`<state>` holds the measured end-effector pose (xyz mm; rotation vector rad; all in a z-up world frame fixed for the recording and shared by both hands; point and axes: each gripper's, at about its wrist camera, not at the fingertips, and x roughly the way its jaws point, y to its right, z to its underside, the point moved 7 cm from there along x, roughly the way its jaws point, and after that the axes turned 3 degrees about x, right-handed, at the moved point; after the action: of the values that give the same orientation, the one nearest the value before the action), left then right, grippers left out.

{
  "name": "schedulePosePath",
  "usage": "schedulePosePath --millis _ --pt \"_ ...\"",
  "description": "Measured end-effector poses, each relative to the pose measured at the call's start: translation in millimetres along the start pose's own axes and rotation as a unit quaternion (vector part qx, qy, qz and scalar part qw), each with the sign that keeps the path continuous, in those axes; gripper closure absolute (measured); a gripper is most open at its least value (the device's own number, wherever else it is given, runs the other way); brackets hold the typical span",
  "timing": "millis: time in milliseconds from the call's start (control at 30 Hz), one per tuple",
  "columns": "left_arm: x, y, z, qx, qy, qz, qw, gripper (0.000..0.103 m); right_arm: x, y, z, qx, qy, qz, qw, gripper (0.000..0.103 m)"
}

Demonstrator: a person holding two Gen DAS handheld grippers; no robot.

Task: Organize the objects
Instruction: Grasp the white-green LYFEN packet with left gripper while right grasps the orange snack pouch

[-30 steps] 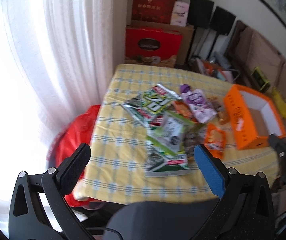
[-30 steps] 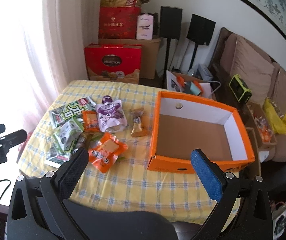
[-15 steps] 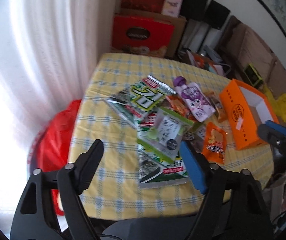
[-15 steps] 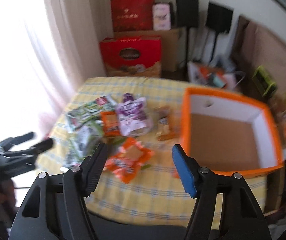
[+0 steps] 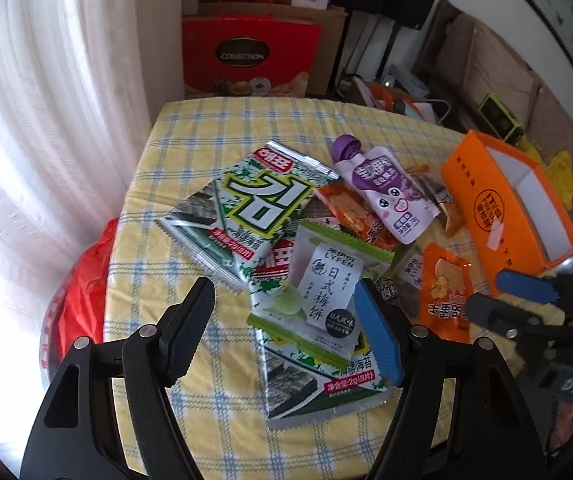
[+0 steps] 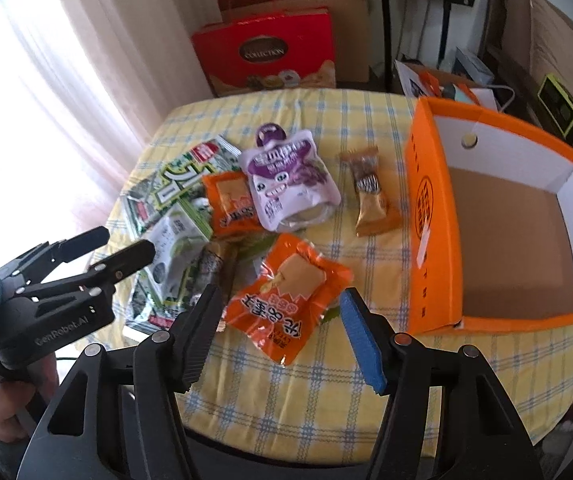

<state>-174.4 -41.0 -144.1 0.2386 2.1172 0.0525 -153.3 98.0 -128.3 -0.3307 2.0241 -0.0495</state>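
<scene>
Both grippers have dropped closer — left gripper (image 5: 282,322) spread above the green-and-white plum-cake packet (image 5: 318,288), right gripper (image 6: 280,330) spread around, perhaps touching, the crinkly orange snack packet (image 6: 286,296) beside the orange cardboard box (image 6: 430,216).

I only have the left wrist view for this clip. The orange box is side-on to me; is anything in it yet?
Observer: No. In the right wrist view the orange box shows a bare cardboard floor.
Operator: What is the right gripper lined up with?
Observer: The right gripper is open, with the orange packet lying between its fingers, on the table.
Operator: Anything between the purple pouch and the box that I can't make out?
Observer: Yes, a brown and gold wrapped bar lies alone between the purple pouch and the box, apart from both.
</scene>
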Motion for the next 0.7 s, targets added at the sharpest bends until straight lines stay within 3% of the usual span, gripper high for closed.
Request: schedulePosePath --millis 467,600,700 --pt "26.4 22.1 1.1 0.051 -0.030 0.024 0.9980 0.035 16.5 7.6 11.6 0.002 -0.004 0.010 1.000 0.036" --pt "25.6 17.0 4.3 0.029 -0.026 0.044 0.9983 0.051 16.4 9.3 8.9 -0.001 0.009 0.015 1.000 0.036" --pt "21.1 13.3 6.1 0.011 -0.018 0.064 0.9977 0.058 20.8 11.4 7.5 0.010 0.004 0.003 1.000 0.036"
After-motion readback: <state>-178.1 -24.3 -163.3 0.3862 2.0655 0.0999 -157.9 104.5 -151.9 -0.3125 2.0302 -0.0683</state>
